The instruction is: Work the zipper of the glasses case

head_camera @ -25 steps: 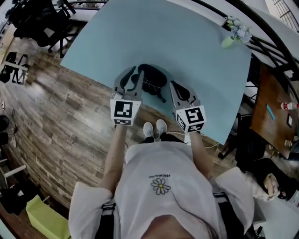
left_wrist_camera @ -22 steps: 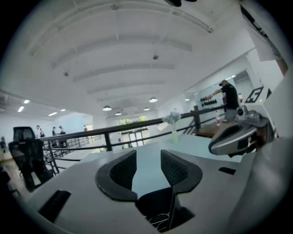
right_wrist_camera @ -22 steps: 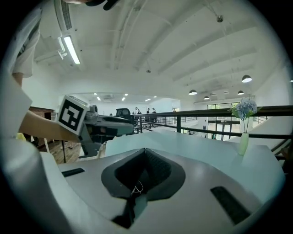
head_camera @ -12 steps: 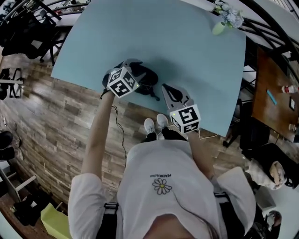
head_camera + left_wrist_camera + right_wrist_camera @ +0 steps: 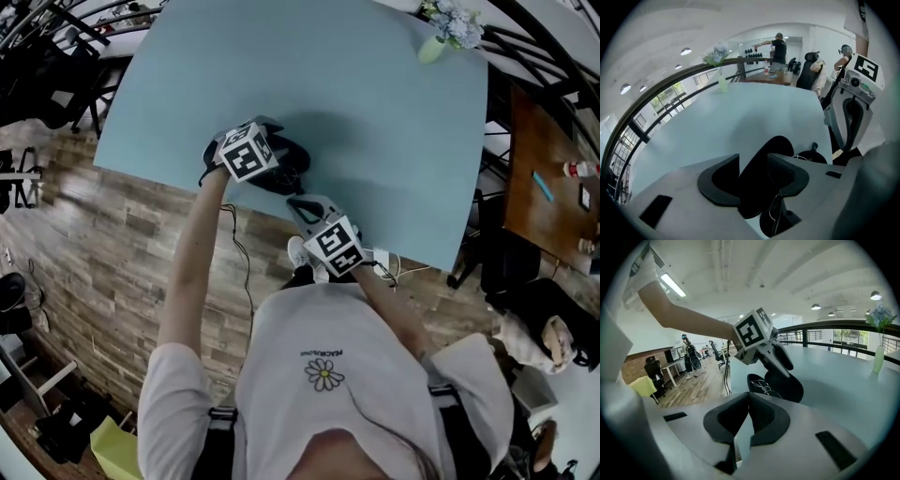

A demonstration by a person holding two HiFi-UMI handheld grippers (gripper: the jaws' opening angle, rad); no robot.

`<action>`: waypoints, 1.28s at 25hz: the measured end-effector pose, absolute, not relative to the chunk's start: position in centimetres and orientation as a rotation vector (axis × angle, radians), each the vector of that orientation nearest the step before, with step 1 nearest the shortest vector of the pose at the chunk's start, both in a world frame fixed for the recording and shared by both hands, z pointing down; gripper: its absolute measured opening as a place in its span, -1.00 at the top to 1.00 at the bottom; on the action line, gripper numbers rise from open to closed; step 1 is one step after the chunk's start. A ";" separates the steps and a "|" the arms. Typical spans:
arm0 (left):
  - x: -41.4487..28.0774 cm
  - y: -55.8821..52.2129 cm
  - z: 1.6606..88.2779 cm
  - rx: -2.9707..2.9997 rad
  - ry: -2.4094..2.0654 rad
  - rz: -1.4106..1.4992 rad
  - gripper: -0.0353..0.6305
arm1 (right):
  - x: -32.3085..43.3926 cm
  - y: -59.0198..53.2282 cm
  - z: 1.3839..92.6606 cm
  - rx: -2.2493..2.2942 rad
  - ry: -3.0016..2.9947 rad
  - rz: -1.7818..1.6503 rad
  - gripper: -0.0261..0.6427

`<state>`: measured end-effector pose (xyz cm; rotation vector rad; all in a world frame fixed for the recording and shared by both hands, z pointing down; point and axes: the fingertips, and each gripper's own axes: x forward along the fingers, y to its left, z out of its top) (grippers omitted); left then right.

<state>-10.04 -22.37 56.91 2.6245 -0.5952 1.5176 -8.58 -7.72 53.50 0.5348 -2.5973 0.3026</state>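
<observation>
The black glasses case (image 5: 289, 171) lies near the front edge of the light-blue table (image 5: 366, 94). My left gripper (image 5: 265, 148) hangs over its left end. In the left gripper view the jaws (image 5: 752, 176) are opening and stand wide, with a raised black part of the case (image 5: 780, 147) between them and no pad pressing on it. My right gripper (image 5: 300, 203) points at the case from the front and is shut on nothing, short of the case (image 5: 783, 385). The right gripper view shows its jaws (image 5: 749, 404) together and the left gripper (image 5: 780, 364) over the case.
A small vase of flowers (image 5: 448, 28) stands at the table's far right corner. The table's front edge runs just under my right gripper, with wooden floor (image 5: 122, 234) below it. A brown table (image 5: 544, 178) with small items stands to the right. A white cable (image 5: 394, 272) trails near my right wrist.
My left gripper swung from in front of the case to over its left end. My right gripper moved left, closer to the case. The head camera's view shifted a little.
</observation>
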 end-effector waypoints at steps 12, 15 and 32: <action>-9.8 -22.2 58.4 2.580 -0.515 1.526 0.32 | -12.0 -7.0 55.9 0.436 -2.531 0.270 0.90; -9.7 -21.8 58.6 2.568 -0.497 1.476 0.31 | -12.0 -7.4 56.4 0.447 -2.506 0.242 0.90; -10.9 -19.4 56.1 2.587 -0.545 1.353 0.31 | -11.0 -9.8 57.0 0.575 -2.459 0.306 0.90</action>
